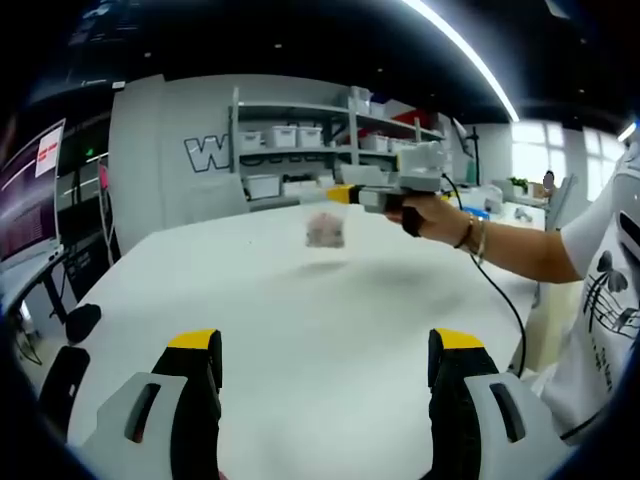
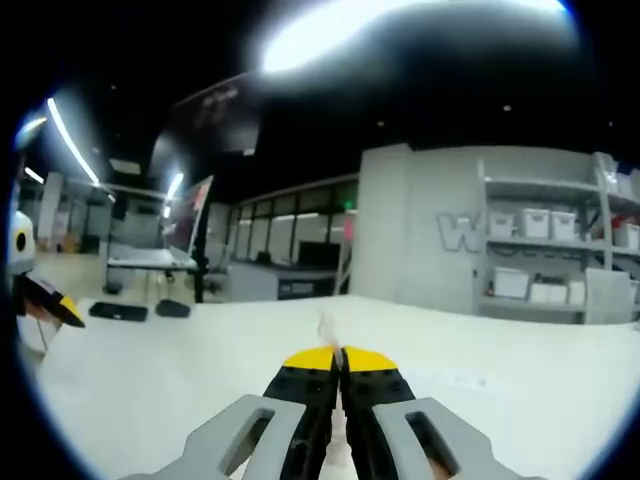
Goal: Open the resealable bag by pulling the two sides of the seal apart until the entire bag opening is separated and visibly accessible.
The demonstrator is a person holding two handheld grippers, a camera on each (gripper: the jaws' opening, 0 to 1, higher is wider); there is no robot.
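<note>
White tabletop (image 1: 300,300) spans the left gripper view. Your right tool (image 2: 340,365) is clamped on the resealable bag (image 1: 326,229), hanging above the tabletop at 12 o'clock. Your left tool (image 1: 325,365) is spread apart, holding nothing. Step: one side gripped. Next, I'd guess, bring left to the opposite seal lip and pinch.

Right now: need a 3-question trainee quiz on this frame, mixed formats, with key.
1. True or false: the left gripper has its jaws closed on the bag.
2. Multiple choice: the resealable bag is A) lying flat on the white table, B) hanging in the air from the right gripper, C) on the shelf.
3. Fill in: in the right gripper view, that gripper's jaws are ____.

Key: 1 false, they stand wide apart with nothing between. 2 B. 3 shut, pinching the bag's edge.
</note>
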